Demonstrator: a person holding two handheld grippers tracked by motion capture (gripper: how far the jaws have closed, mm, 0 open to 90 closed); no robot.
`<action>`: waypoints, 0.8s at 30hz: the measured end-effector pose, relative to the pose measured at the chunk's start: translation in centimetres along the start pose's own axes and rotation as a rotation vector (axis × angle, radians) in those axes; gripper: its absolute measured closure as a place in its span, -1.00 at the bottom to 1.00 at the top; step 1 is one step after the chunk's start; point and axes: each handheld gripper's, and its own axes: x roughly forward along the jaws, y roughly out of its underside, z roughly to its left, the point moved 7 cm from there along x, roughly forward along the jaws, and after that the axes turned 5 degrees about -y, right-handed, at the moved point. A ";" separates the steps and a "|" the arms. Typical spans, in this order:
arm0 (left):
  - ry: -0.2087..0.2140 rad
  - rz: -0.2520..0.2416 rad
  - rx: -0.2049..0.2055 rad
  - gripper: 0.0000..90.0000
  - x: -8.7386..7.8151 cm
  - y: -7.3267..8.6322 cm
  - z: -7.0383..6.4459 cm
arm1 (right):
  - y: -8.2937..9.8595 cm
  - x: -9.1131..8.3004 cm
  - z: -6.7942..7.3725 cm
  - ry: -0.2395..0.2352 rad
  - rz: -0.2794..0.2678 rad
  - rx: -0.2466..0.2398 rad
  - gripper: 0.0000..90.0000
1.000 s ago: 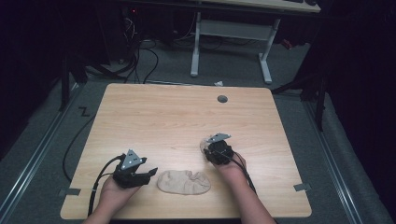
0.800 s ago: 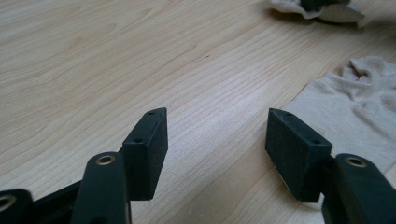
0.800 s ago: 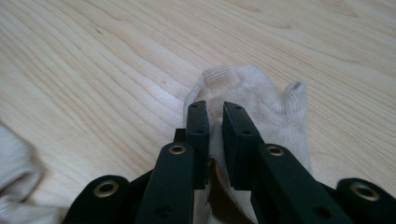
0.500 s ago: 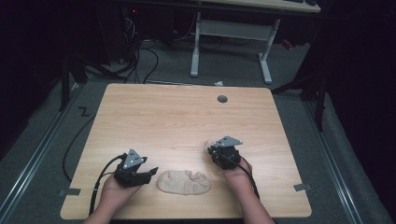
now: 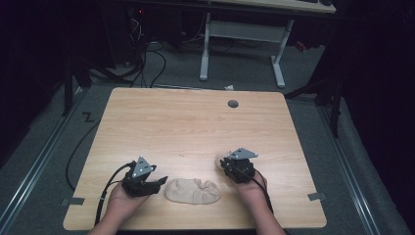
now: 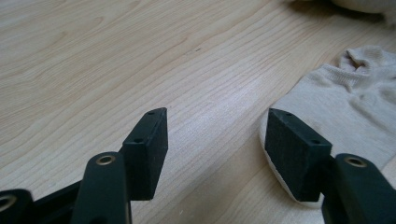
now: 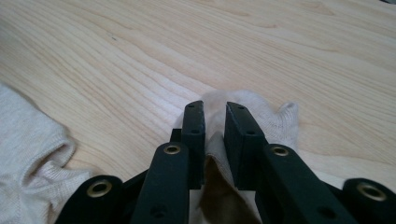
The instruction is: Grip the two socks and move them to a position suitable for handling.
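Near the table's (image 5: 195,127) front edge, both hands rest low with forearms entering from below. The left gripper (image 5: 159,182) points toward a beige ankle sock (image 5: 193,191) lying flat between the hands, jaws spread wide and empty, one jaw just over the sock's toe end (image 6: 299,121). The right gripper (image 5: 226,164) is clamped on a second beige sock (image 7: 261,116) (mostly hidden under the tool in the high view), its knit fabric bunched between the nearly closed jaws and touching the wood.
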 end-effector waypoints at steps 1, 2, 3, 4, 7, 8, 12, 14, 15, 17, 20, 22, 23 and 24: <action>0.000 -0.002 0.002 -0.11 0.0 0.0 -0.1 | 0.1 0.1 0.1 -0.002 0.004 -0.002 0.74; 0.002 -0.003 0.006 -0.11 -0.1 -0.1 -0.1 | 0.1 0.3 0.4 -0.007 0.008 -0.003 0.73; 0.000 -0.003 0.009 -0.11 -0.1 -0.1 -0.1 | 0.1 0.4 0.6 -0.008 0.013 -0.008 0.69; -0.001 -0.001 0.013 -0.11 -0.1 0.0 -0.1 | 0.1 0.5 0.8 -0.012 0.019 -0.016 0.62; -0.007 0.003 0.015 -0.11 -0.2 0.2 0.0 | 0.0 1.1 1.4 -0.028 0.027 -0.022 0.38; -0.007 0.005 0.008 -0.11 -0.2 0.3 0.1 | 0.0 1.5 1.6 -0.031 0.035 -0.024 0.31; -0.013 0.000 -0.001 -0.11 -0.7 0.4 0.4 | 0.9 2.8 1.5 -0.020 0.096 -0.029 0.32; -0.015 -0.003 -0.010 -0.11 -0.8 0.5 0.6 | 1.0 3.0 1.5 -0.006 0.101 -0.044 0.60; -0.018 -0.005 -0.015 -0.11 -0.9 0.5 0.7 | 1.0 2.9 1.5 0.006 0.104 -0.050 0.75; -0.020 -0.003 -0.021 -0.11 -1.1 0.7 0.8 | 1.0 2.9 1.6 0.002 0.098 -0.054 0.85; -0.024 -0.001 -0.022 -0.11 -1.4 0.9 0.8 | 1.0 2.6 1.7 0.005 0.083 -0.066 0.87; -0.026 -0.009 -0.031 -0.11 -1.6 0.9 0.9 | 0.9 2.4 1.8 -0.004 0.067 -0.060 0.87; -0.028 -0.010 -0.036 -0.11 -1.7 0.9 0.9 | 0.8 2.3 1.8 -0.012 0.058 -0.064 0.87; -0.028 -0.010 -0.036 -0.11 -1.7 0.9 0.9 | 0.8 2.3 1.8 -0.012 0.058 -0.064 0.87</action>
